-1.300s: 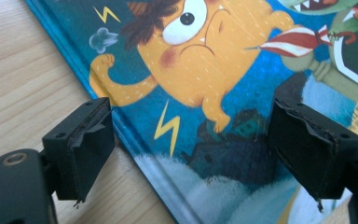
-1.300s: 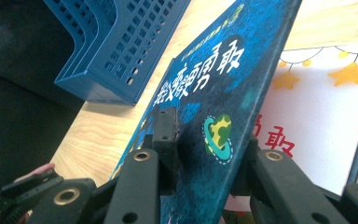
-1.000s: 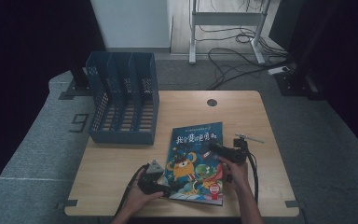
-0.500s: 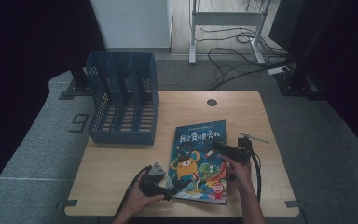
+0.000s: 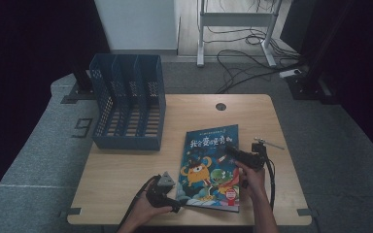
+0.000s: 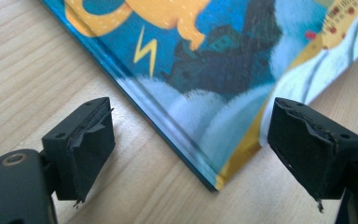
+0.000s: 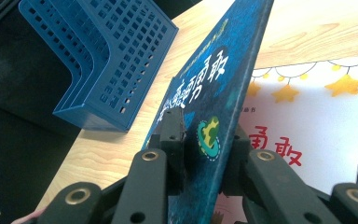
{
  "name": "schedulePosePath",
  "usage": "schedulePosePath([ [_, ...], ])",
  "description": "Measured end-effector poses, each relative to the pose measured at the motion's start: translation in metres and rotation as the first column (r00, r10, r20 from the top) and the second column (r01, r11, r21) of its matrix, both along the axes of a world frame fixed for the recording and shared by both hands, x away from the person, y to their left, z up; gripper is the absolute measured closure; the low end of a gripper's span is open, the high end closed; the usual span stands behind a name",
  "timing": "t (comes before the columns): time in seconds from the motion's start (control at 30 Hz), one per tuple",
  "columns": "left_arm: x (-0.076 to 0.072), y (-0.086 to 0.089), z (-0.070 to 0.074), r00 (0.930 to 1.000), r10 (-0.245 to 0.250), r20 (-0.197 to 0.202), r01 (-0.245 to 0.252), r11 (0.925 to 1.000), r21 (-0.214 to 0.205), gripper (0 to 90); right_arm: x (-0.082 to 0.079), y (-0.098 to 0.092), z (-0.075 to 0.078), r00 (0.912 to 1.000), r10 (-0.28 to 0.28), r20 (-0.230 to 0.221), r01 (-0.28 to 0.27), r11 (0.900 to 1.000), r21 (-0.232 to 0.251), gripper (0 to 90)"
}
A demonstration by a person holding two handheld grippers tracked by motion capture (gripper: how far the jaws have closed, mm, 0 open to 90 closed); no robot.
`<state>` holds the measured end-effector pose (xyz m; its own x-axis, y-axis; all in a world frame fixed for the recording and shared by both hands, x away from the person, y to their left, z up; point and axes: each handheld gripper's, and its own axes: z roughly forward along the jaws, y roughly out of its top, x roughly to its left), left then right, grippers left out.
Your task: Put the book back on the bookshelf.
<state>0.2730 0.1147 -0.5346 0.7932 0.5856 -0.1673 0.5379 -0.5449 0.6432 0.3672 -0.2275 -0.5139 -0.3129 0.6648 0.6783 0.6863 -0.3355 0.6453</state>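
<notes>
A picture book (image 5: 209, 165) with a blue cartoon cover lies at the front of the wooden table (image 5: 126, 174). My right gripper (image 5: 234, 151) is shut on the right edge of its front cover. In the right gripper view the cover (image 7: 214, 79) tilts up between the jaws of my right gripper (image 7: 205, 135), with a white page with stars (image 7: 317, 121) showing beneath it. My left gripper (image 5: 174, 205) rests at the book's near left corner. In the left gripper view my left gripper (image 6: 191, 140) stands open, its jaws on either side of the book's corner (image 6: 214, 179) and not touching it.
A blue three-slot file organizer (image 5: 128, 107) stands at the back left of the table, also seen as the blue organizer (image 7: 107, 60) beyond the cover. A round cable hole (image 5: 220, 106) sits near the far edge. Cables and a metal stand lie on the floor behind.
</notes>
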Motion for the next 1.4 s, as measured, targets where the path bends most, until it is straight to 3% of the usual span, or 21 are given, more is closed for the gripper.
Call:
schedulePosePath([
  [0.07, -0.002, -0.004, -0.002, 0.9998, -0.021, 0.000, 0.020, 0.9996, 0.021, 14.2, 0.000, -0.002, 0.000, 1.0000, -0.004, 0.002, 0.004, 1.0000, -0.001, 74.9],
  [0.53, -0.003, -0.007, -0.004, 0.9997, -0.023, -0.004, 0.023, 0.9996, 0.018, 12.9, -0.002, -0.005, 0.003, 0.9998, -0.008, 0.020, 0.008, 1.0000, -0.001, 75.1],
  [0.87, 0.001, -0.003, -0.004, 0.9995, 0.015, -0.027, -0.015, 0.9997, -0.019, 11.1, -0.009, -0.001, 0.017, 0.9966, 0.001, 0.083, 0.001, 0.9998, -0.022, 75.9],
  [1.1, -0.002, -0.006, -0.004, 0.9997, -0.011, -0.021, 0.011, 0.9998, -0.014, 12.5, -0.016, 0.003, 0.028, 0.9891, 0.017, 0.146, -0.013, 0.9994, -0.033, 76.6],
  [1.4, -0.003, -0.009, -0.005, 0.9997, -0.022, -0.012, 0.022, 0.9997, -0.006, 11.4, -0.018, 0.003, 0.030, 0.9869, 0.020, 0.160, -0.015, 0.9995, -0.028, 77.0],
])
